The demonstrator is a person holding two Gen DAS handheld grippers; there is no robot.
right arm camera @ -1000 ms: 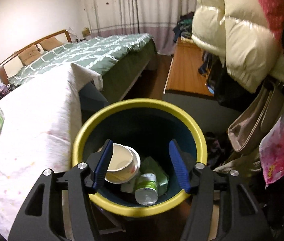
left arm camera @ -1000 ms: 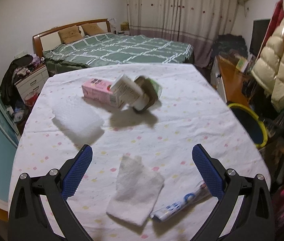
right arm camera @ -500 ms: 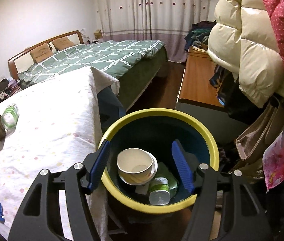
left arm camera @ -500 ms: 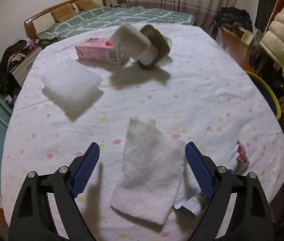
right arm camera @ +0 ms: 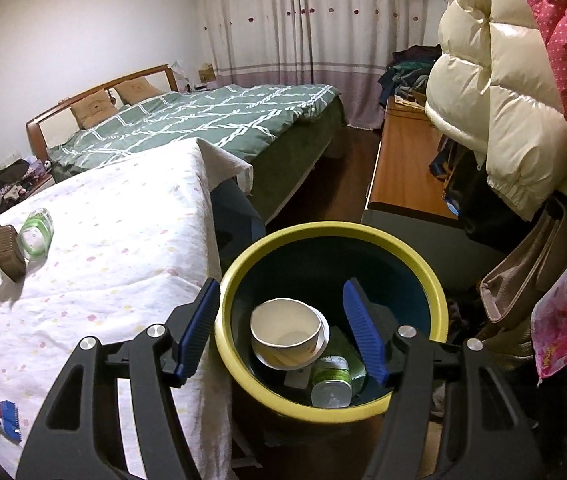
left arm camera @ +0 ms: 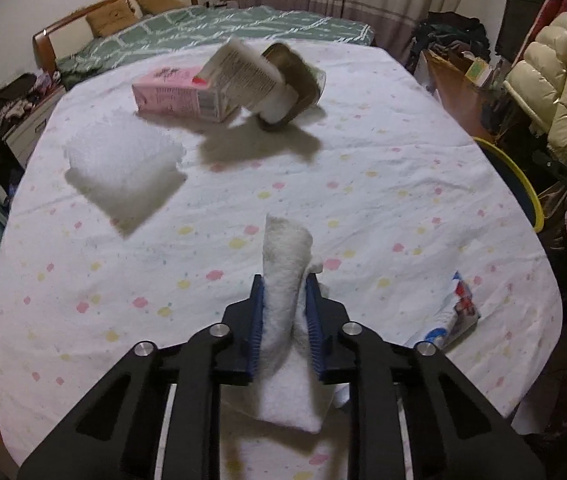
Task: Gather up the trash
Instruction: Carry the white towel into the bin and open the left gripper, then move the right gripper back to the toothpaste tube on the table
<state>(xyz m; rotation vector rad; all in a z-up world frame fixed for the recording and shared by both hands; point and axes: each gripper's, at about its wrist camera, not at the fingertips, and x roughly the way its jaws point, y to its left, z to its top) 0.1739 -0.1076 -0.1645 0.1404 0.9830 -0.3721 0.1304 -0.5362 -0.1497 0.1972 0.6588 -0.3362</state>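
Observation:
My left gripper [left arm camera: 285, 280] is low over the flowered tablecloth [left arm camera: 363, 200]. Its jaws are closing, and the blue pads press a white tissue [left arm camera: 285, 248] into a bunched fold between them. A second white tissue [left arm camera: 123, 168] lies flat to the far left. A squeezed toothpaste tube [left arm camera: 455, 312] rests near the right edge. A pink carton [left arm camera: 171, 98], a white printed carton [left arm camera: 243, 74] and a brown brush [left arm camera: 295, 76] are piled at the far end. My right gripper [right arm camera: 281, 286] hangs open and holds nothing, over the yellow-rimmed bin [right arm camera: 323, 230]. In the bin lie a paper bowl [right arm camera: 287, 332] and a green-labelled can [right arm camera: 331, 376].
The bin stands on the floor at the table's right edge [right arm camera: 211, 248]. A green-quilted bed [right arm camera: 203, 120] is beyond the table. A wooden desk [right arm camera: 403, 168] and hanging puffer jackets [right arm camera: 495, 92] crowd the right side. A small jar [right arm camera: 37, 234] lies beside the brush [right arm camera: 11, 252].
My left gripper came down over the near tissue and went from wide open to shut on it, bunching it up. The right gripper drew back a little above the bin and stayed open.

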